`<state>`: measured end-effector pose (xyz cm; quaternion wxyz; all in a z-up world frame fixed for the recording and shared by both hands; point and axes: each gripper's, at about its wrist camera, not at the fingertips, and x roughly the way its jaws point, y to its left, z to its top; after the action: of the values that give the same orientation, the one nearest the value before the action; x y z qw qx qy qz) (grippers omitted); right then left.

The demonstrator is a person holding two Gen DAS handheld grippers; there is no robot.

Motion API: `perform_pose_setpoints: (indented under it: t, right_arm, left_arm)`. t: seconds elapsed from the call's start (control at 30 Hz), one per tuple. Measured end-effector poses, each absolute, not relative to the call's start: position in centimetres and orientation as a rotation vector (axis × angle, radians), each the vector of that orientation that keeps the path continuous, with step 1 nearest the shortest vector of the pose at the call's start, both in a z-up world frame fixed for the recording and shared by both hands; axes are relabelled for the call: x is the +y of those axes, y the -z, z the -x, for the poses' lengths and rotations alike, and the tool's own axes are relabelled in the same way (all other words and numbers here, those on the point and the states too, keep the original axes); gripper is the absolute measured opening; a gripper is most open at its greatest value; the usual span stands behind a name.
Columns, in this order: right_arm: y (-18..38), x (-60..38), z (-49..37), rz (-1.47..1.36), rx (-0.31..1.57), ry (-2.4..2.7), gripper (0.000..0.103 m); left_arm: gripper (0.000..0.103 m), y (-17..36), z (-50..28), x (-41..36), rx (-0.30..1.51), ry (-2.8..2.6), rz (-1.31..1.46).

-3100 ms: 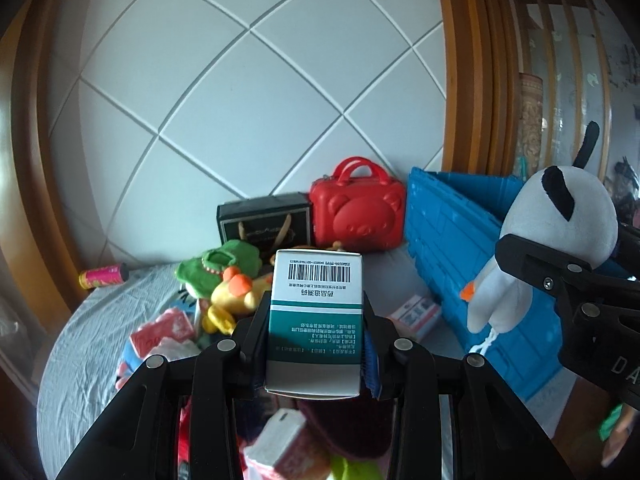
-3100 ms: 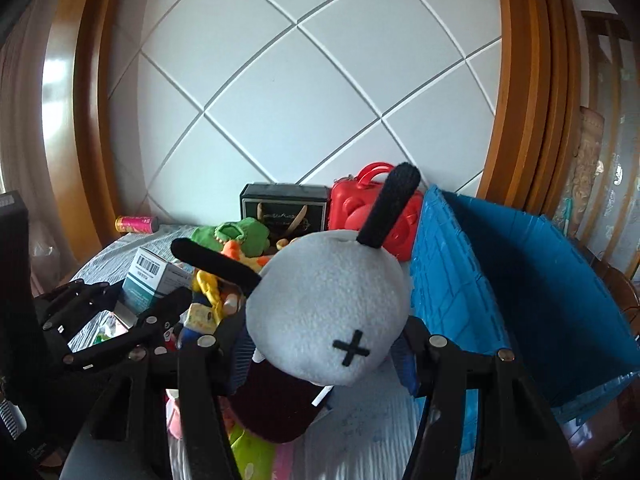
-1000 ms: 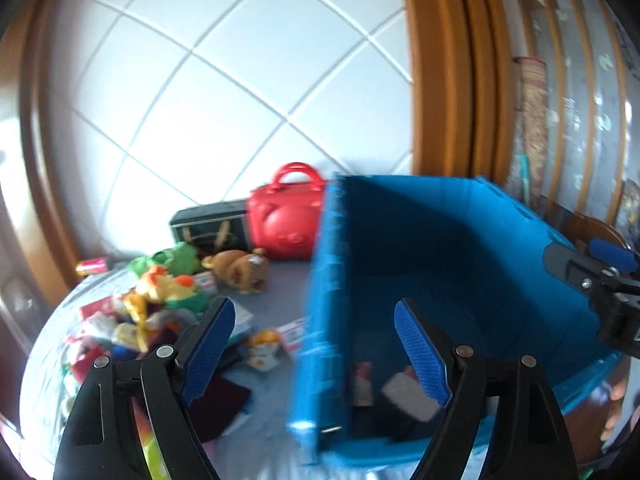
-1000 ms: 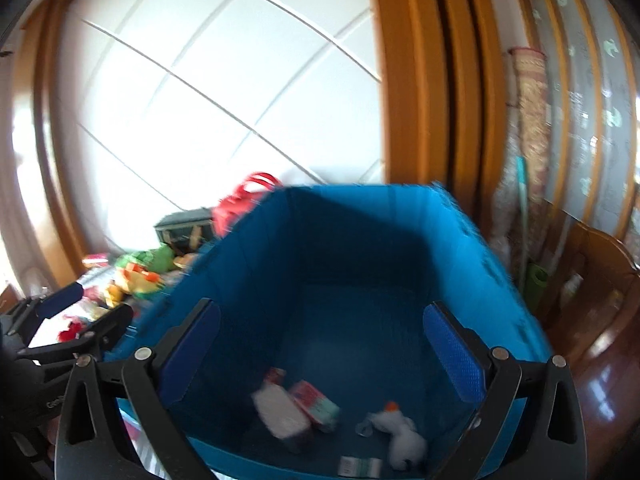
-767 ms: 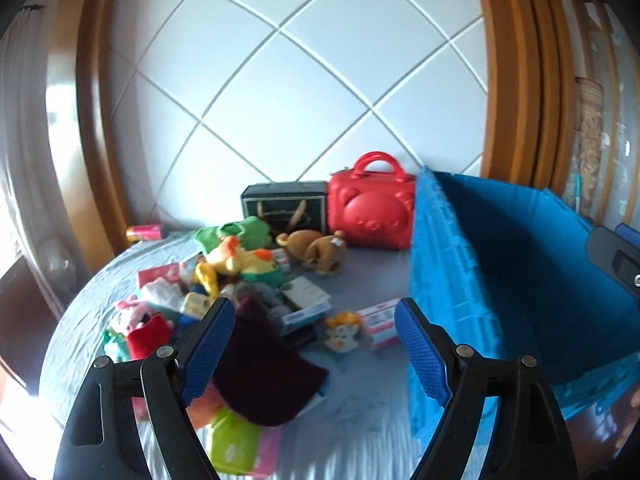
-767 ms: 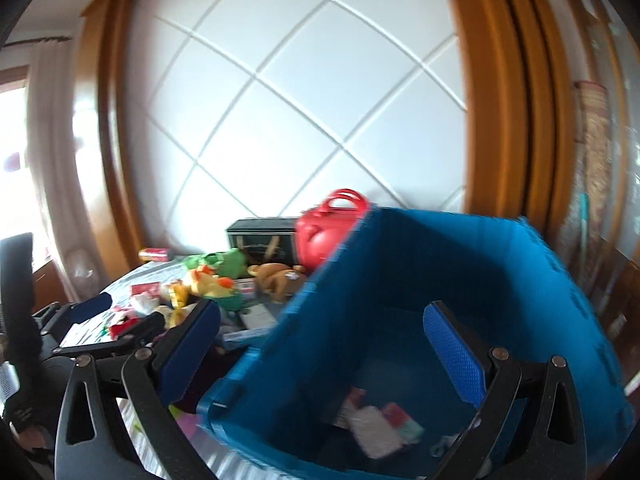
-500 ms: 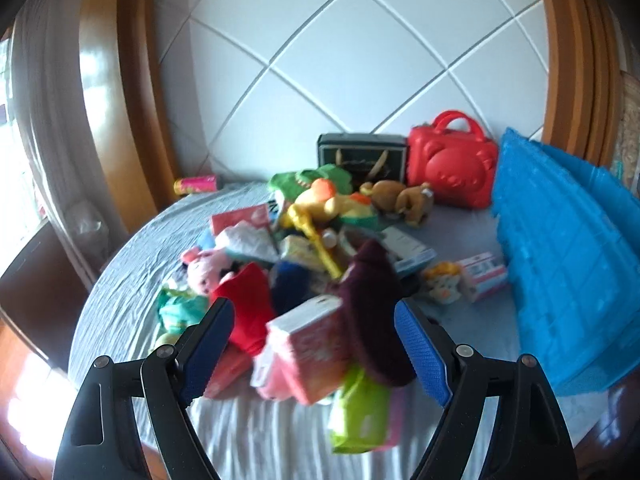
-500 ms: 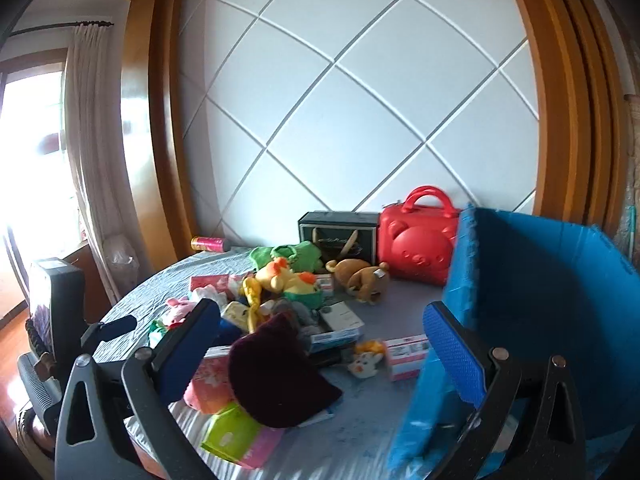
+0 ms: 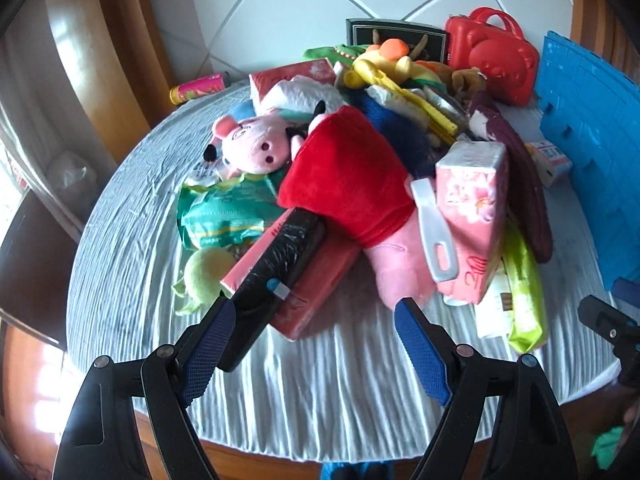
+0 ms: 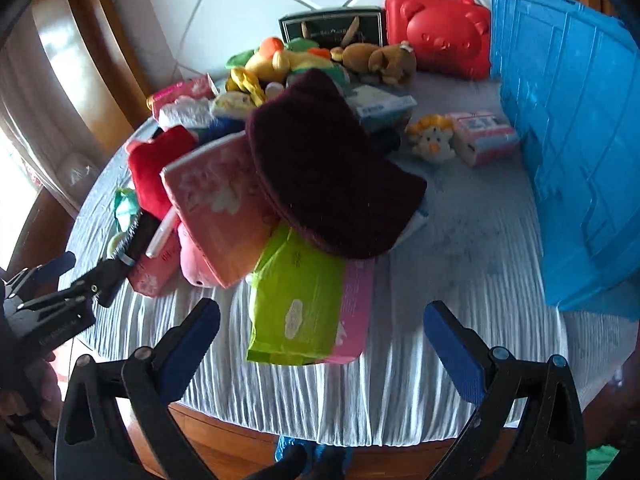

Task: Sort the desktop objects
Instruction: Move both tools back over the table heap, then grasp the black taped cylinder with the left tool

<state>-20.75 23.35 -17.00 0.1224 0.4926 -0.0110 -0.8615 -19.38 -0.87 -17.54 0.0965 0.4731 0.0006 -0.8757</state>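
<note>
Now, counted from both wrist views:

Left gripper (image 9: 316, 322): jaws spread wide, nothing between them, hovering over the near edge of the round table (image 9: 132, 216).
Right gripper (image 10: 322, 322): jaws spread wide as well, empty, low over the table's near edge.
Blue crate (image 10: 568, 120): 1, standing at the right side of the table, well apart from both grippers; its inside cannot be seen.
Red bear case (image 10: 438, 26): 1, upright at the back, just beside the crate.
Dark box (image 10: 332, 28): 1, at the back, left of the red case.
Pig plush (image 9: 252, 146): 1, pink head with a red dress spreading toward the left gripper.
Black comb (image 9: 276, 260): 1, lying across a pink tissue pack (image 9: 316, 280); its near end is just beside the left finger of the left gripper.
Tall pink tissue pack (image 9: 472, 216): 1, standing tilted, ahead and right of the left gripper.
White scoop (image 9: 434, 232): 1, leaning against that pack.
Maroon cloth (image 10: 324, 164): 1, draped over the pile, straight ahead of the right gripper.
Green wipes pack (image 10: 296, 304): 1, on a pink pack, nearest thing to the right gripper, between its fingers in line of sight but untouched.
Brown bear plush (image 10: 380, 60): 1, in front of the red case.
Small yellow-haired doll (image 10: 432, 138): 1, near a small pink box (image 10: 484, 136) beside the crate.
Pink can (image 9: 198, 88): 1, lying at the far left edge.
</note>
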Motion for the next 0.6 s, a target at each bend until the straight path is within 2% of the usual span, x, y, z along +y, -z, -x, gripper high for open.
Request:
perform_pose_setpoints:
  t: [0.17,0.47,0.6]
  right_arm:
    - [19.0,22.2,21.8,-1.498,-0.034,2.502,0.103]
    - [22.1,20.1,23.7,-1.593,-0.045,2.490,0.103]
    - [23.0,19.8,24.0,-1.643,-0.110,2.539,0.103]
  left_arm:
    - [0.083,18.8,19.8,-2.6,-0.031,2.549,-1.412]
    - [0.083,20.7,21.5,-5.7,0.024,2.577,-1.477]
    - [0.083,22.0,23.5,-6.5,-0.038,2.627,-1.559]
